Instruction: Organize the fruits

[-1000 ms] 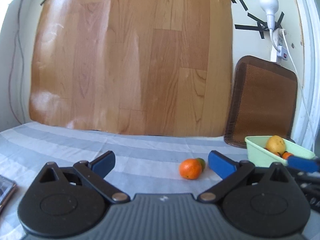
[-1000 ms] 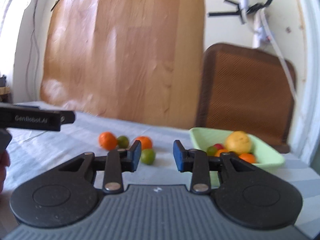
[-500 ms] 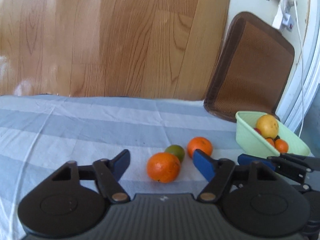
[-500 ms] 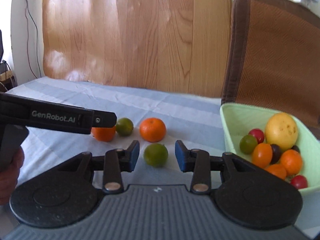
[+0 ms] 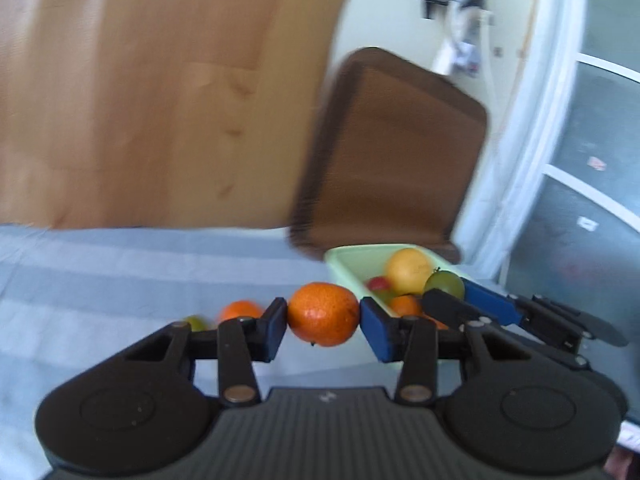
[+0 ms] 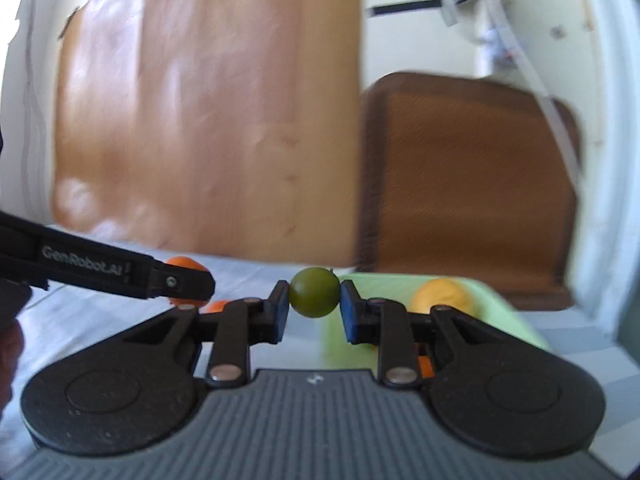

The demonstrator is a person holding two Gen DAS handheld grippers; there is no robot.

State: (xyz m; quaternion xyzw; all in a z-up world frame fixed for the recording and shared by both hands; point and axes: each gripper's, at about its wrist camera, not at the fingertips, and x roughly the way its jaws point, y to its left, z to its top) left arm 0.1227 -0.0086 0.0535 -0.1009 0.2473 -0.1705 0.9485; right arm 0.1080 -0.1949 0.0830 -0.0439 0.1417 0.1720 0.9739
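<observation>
While the green tray (image 5: 340, 258) at far right held a yellow fruit (image 5: 408, 271) among smaller ones, the left gripper (image 5: 323, 315) pinched an orange (image 5: 323, 314), the right gripper (image 6: 314, 298) a lime (image 6: 314, 297); "GenRobot.AI" (image 6: 82, 261) showed.

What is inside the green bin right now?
The green bin holds a yellow fruit, a red one and an orange one; both hand-held grippers cover the rest.

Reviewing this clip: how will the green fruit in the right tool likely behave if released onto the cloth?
The lime is round and smooth, so it would probably roll. The right tool pinches it only at two small side contacts, so it may slip. It seems firm: no visible denting.
</observation>
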